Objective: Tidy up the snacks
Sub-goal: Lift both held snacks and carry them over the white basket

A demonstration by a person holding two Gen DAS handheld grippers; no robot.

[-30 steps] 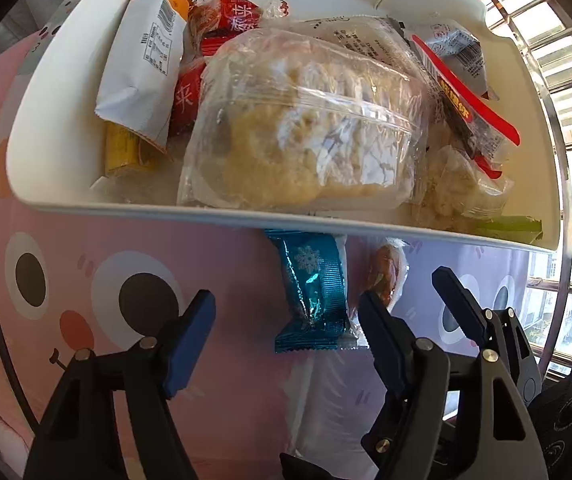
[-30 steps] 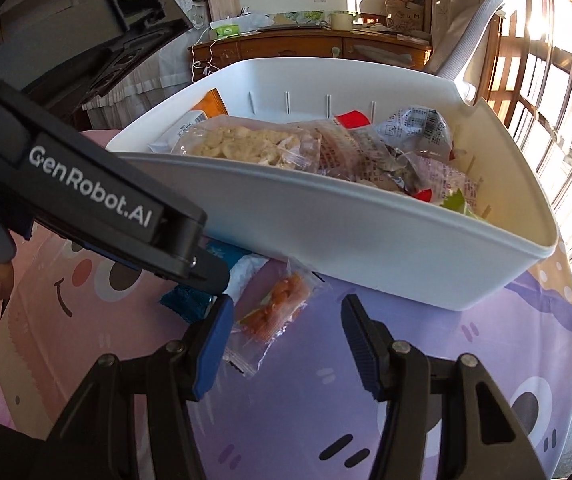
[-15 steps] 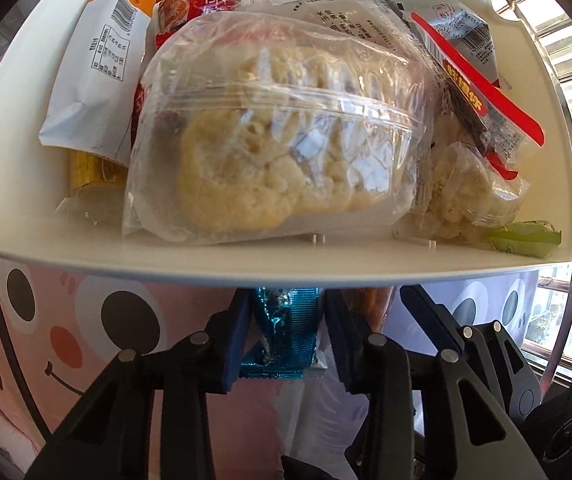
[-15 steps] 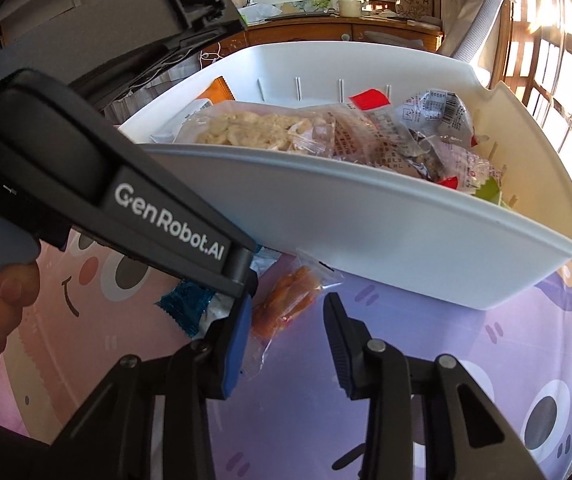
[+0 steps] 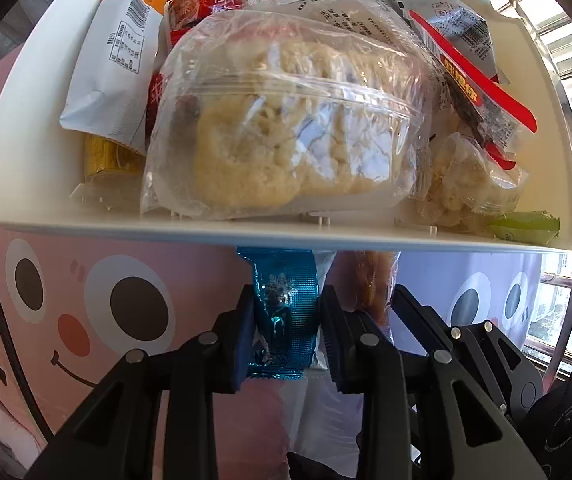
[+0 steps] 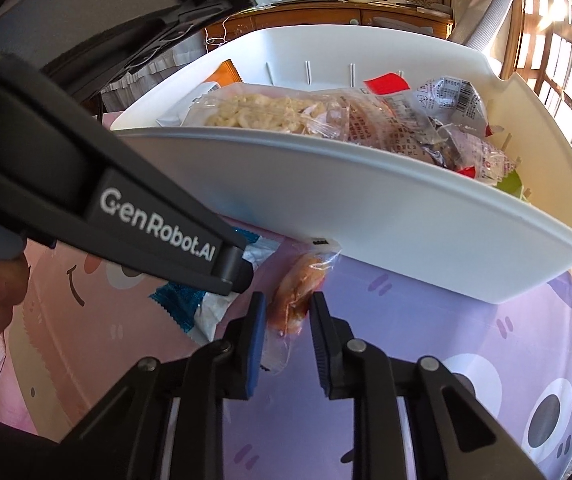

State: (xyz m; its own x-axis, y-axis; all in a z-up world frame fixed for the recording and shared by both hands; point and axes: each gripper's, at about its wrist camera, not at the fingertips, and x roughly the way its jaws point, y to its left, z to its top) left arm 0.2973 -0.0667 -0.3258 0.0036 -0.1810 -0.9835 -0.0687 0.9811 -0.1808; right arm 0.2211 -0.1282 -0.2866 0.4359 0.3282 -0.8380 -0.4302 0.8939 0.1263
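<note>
Two crinkly packets (teal foil (image 5: 284, 312), clear plastic (image 6: 292, 300)) beside smooth white bin (image 5: 206, 232).

I count one white bin (image 5: 26, 120), two grippers, mine: left gripper (image 5: 286, 332), right gripper (image 6: 286, 336); three packets outside it.

— Was there any room to work in front of the tall white plastic bin (image 6: 366, 216)?

— Little. Its near wall stood just past both tools, hard by the teal foil packet (image 5: 284, 312) and the clear bag of orange snacks (image 6: 298, 296).

— And beside them?

— The left gripper (image 5: 286, 334) and the right gripper (image 6: 286, 328) were crowded close, the left one's black body crossing the right view. The pink and purple cartoon cloth (image 6: 426, 332) lay bare toward the right.

— Over the rim?

— Heaped with bags.
</note>
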